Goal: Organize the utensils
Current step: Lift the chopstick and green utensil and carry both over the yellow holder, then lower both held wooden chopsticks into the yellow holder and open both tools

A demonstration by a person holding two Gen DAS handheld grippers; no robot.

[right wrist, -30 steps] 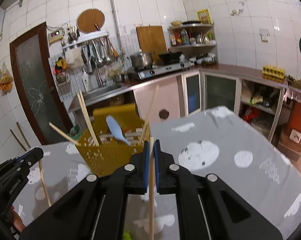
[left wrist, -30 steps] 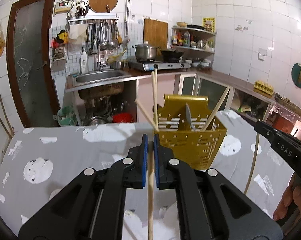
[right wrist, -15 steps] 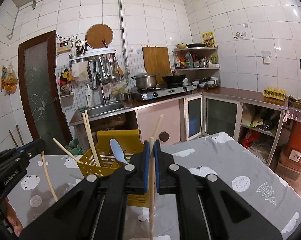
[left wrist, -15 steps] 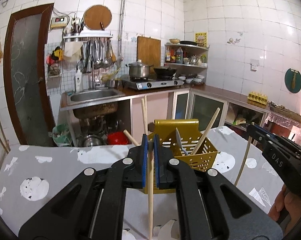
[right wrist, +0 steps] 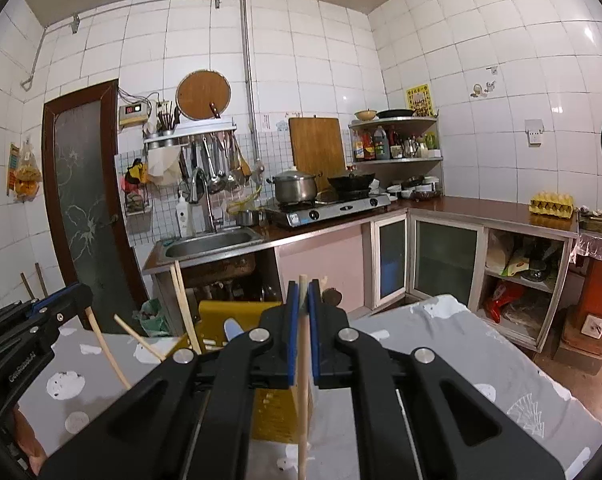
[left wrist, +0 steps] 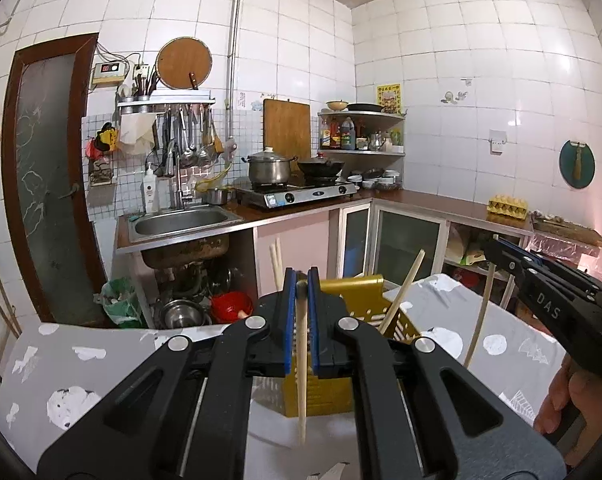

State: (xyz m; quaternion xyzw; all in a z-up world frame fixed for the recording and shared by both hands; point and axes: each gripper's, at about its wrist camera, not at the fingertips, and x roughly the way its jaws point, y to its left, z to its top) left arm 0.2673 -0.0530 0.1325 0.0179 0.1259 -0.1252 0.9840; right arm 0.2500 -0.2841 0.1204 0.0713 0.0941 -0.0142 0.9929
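Observation:
A yellow slotted utensil basket (left wrist: pixel 365 292) stands on the grey patterned tablecloth (left wrist: pixel 77 364), with several wooden chopsticks (left wrist: pixel 405 284) and a pale blue spoon (right wrist: pixel 232 326) in it. My left gripper (left wrist: pixel 301 280) is shut on a wooden chopstick (left wrist: pixel 301 380) that hangs down in front of the basket. My right gripper (right wrist: pixel 303 288) is shut on another wooden chopstick (right wrist: pixel 303 400), held upright above the basket (right wrist: pixel 237 310). The right gripper shows at the right in the left wrist view (left wrist: pixel 497 252) and the left gripper at the left in the right wrist view (right wrist: pixel 77 300).
Beyond the table stands a kitchen counter with a steel sink (left wrist: pixel 181 220), a gas stove with a pot (left wrist: pixel 269 168) and a wok. A dark door (left wrist: pixel 45 184) is at the left. Cabinets and an egg carton (left wrist: pixel 507 205) line the right wall.
Both grippers have risen and tilted up with their chopsticks. The basket has dropped lower in both views and is now partly hidden behind the fingers.

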